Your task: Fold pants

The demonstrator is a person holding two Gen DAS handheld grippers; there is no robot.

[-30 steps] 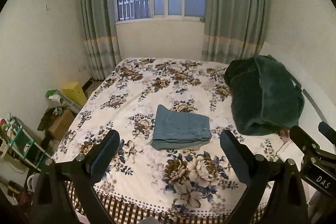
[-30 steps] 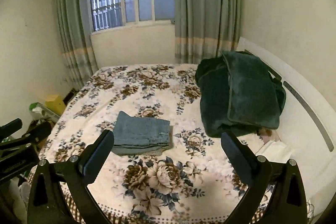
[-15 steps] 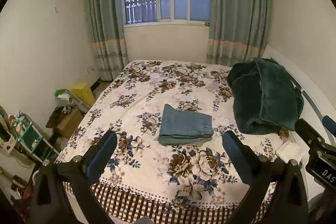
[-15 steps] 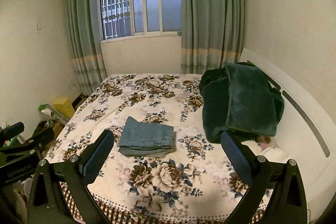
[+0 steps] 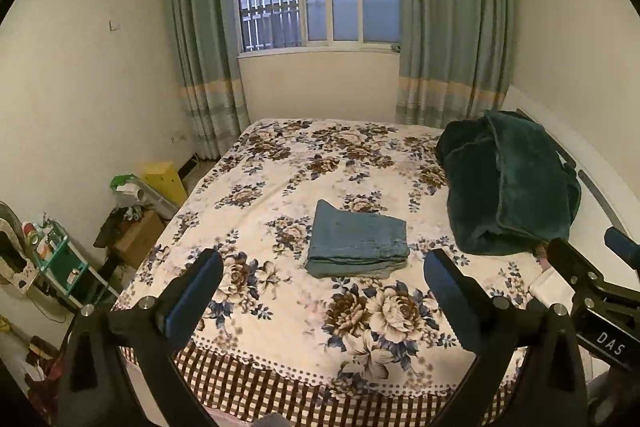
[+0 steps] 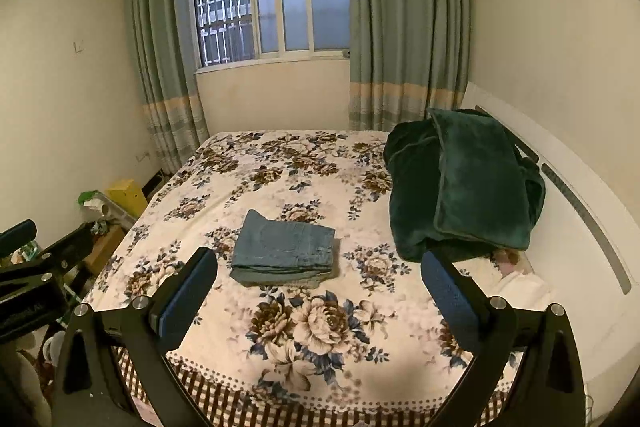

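Note:
Blue denim pants [image 5: 357, 241] lie folded in a neat rectangular stack in the middle of the floral bedspread [image 5: 304, 163]; they also show in the right wrist view [image 6: 283, 249]. My left gripper [image 5: 323, 273] is open and empty, held back above the bed's near edge, well short of the pants. My right gripper [image 6: 319, 273] is open and empty too, at about the same distance. The right gripper's body [image 5: 592, 287] shows at the right edge of the left wrist view; the left gripper's body [image 6: 36, 267] shows at the left edge of the right wrist view.
A dark green blanket [image 5: 508, 183] is heaped at the bed's right side by the white headboard [image 6: 580, 211]. A white cloth [image 6: 520, 287] lies near it. Boxes, a yellow bin [image 5: 166, 179] and a green shelf [image 5: 60, 259] crowd the floor left of the bed.
Both grippers have pulled back and up from the bed, so the folded pants look smaller and farther. The pants have not moved. Both jaws stayed open.

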